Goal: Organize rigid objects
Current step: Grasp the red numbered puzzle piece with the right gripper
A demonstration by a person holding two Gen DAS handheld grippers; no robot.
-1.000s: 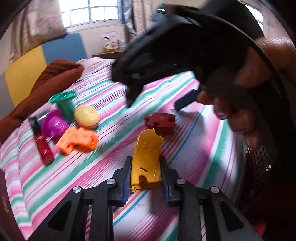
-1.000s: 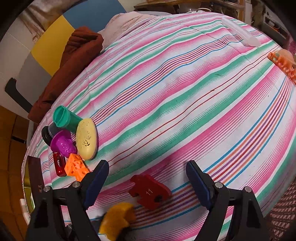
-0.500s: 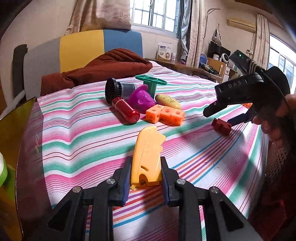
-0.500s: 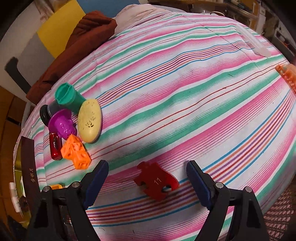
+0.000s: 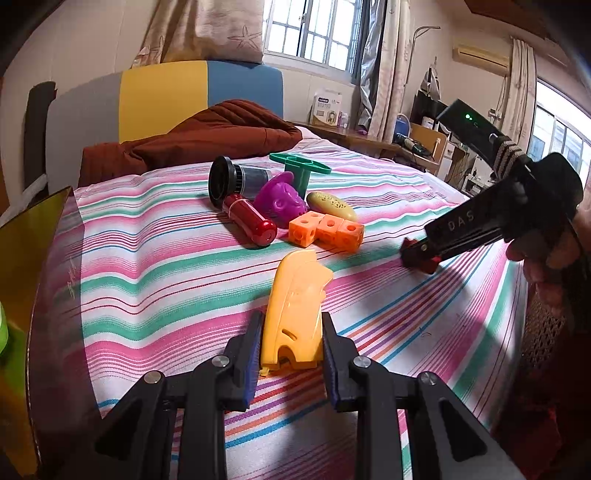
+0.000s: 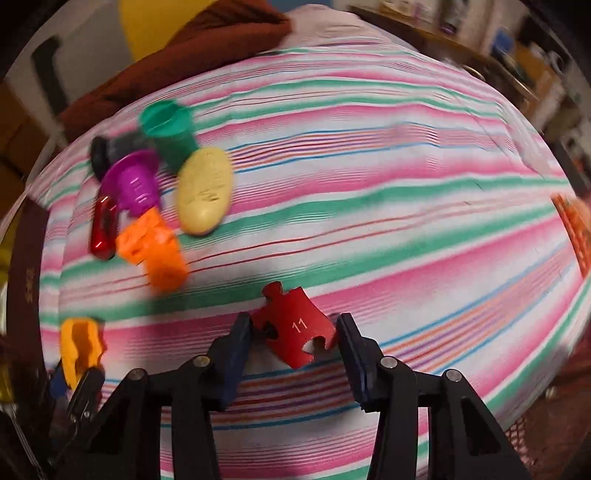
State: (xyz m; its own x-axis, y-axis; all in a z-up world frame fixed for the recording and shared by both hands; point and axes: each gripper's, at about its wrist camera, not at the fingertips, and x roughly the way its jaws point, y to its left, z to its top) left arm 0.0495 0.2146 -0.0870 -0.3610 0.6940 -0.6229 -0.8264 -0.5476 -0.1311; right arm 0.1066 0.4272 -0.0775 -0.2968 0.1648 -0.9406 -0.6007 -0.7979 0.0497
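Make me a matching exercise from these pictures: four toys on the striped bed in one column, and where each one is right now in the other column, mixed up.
Things
1. yellow plastic curved piece
2. red puzzle piece marked 11
3. orange row of three cubes
4. green plastic T-shaped stamp

Places
A. standing upright at the back of the toy cluster
B. between the right gripper's fingers
C. clamped in the left gripper
D. lying on the sheet at the near edge of the cluster

Pairs: 1-C, 2-B, 3-D, 4-A

Daylight from window (image 5: 314, 35); left view sharp, right view motion-blurred; fisheye edges dark, bent.
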